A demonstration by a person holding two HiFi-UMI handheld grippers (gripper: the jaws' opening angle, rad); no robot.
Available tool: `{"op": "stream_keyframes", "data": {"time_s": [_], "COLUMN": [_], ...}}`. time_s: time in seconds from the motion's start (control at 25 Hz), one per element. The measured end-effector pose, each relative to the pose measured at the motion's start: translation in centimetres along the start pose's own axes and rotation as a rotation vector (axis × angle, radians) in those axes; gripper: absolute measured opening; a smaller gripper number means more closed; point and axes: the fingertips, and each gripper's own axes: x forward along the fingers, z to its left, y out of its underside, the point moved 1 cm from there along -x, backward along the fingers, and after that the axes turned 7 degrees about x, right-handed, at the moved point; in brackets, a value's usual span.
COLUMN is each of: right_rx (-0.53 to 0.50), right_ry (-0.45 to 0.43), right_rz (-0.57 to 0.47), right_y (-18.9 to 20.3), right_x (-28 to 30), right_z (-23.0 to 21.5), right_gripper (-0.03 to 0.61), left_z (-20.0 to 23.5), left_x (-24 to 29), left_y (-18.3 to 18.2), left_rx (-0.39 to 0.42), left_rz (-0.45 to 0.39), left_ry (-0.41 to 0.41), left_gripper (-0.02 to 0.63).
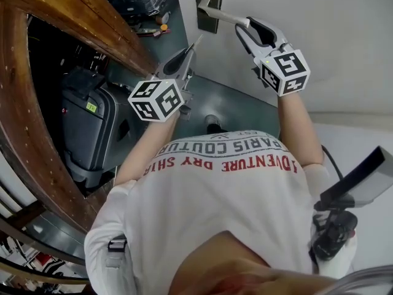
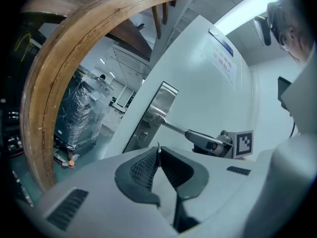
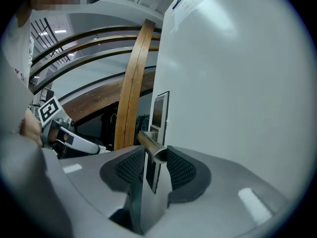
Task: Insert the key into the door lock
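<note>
Pinching the key [image 2: 158, 148] in the left gripper [image 2: 158, 158], pads pressed together on the thin blade, with only a sliver of metal poking up past them. Holding that key in the air, apart from the white door [image 1: 325, 42] and just off the door's free edge, pointed toward the lock plate [image 2: 154, 114] but not in it. Showing, in the left gripper view, a small keyhole [image 2: 143, 134] low on that plate, just under the pivot of the door handle [image 2: 173, 127]. Straddling the outer end of the handle with the right gripper [image 3: 156, 163], jaws spread wide, with the round lever end between the ribbed pads but not squeezed by them. Reaching in along the door's face with the right gripper and from the open side with the left, with both marker cubes turned up toward the head view. Framing the opening past the door's edge with a curved wooden arch [image 1: 73, 8] and a dark suitcase [image 1: 86, 125] standing on the grey floor.
</note>
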Motion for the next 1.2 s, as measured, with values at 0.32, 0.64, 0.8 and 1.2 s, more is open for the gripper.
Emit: {"op": "stream_keyframes", "data": {"time_s": [0.32, 0.64, 0.8, 1.2], "right_rx": [0.002, 0.024, 0.025, 0.027], "right_ry": [-0.008, 0.006, 0.006, 0.013], "right_rz": [0.015, 0.010, 0.007, 0.006], "right_y": [0.1, 0.1, 0.1, 0.0], "right_x": [0.0, 0.0, 0.0, -0.2], "right_z": [0.1, 0.4, 0.4, 0.5], "right_gripper": [0.137, 0.137, 0.137, 0.137], "left_z": [1.6, 3.5, 3.7, 4.0], "left_x": [3.2, 6.2, 7.1, 7.7], "left_y": [-0.3, 1.2, 1.4, 1.5], "left_rx": [-0.404, -0.779, -0.819, -0.903], "left_rz": [-0.139, -0.219, -0.232, -0.257], "left_ry": [0.032, 0.055, 0.065, 0.063], "left_gripper": [0.021, 0.022, 0.021, 0.021]}}
